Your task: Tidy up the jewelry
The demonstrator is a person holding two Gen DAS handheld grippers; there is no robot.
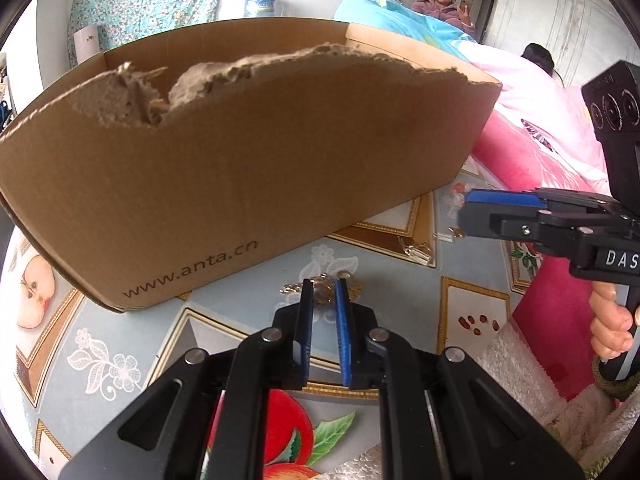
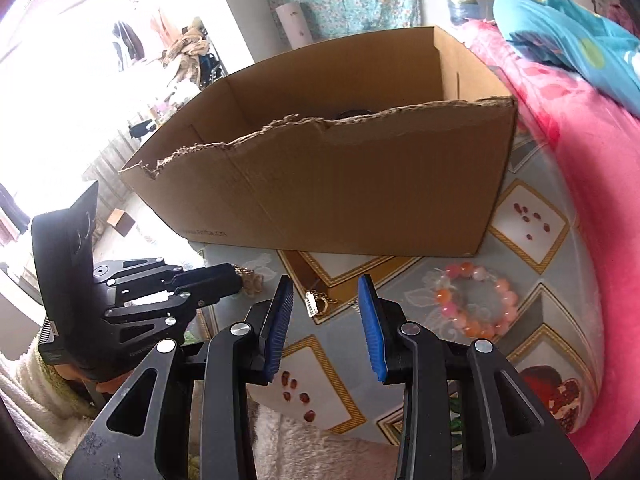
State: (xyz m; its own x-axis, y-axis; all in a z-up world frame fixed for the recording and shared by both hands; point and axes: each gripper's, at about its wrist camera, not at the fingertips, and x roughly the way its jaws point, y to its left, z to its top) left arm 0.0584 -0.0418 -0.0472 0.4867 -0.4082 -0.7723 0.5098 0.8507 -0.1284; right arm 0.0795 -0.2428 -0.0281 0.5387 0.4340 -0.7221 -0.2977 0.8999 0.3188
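A torn brown cardboard box [image 1: 240, 168] stands on the patterned tablecloth; it also shows in the right wrist view [image 2: 360, 184]. My left gripper [image 1: 324, 286] has its jaws narrowly apart around a gold chain piece [image 1: 320, 289] lying on the cloth before the box. In the right wrist view the left gripper [image 2: 234, 280] sits at the same gold piece [image 2: 250, 280]. My right gripper [image 2: 326, 286] is open and empty above a small gold chain with a white tag [image 2: 316, 302]. A pink and orange bead bracelet [image 2: 476, 300] lies to its right.
A pink quilt [image 2: 580, 184] and blue bedding [image 1: 400, 20] border the table on the right. A person [image 1: 442, 4] sits behind. Small gold clasps [image 1: 418, 250] lie near the box corner. The cloth [image 1: 132, 344] shows fruit prints.
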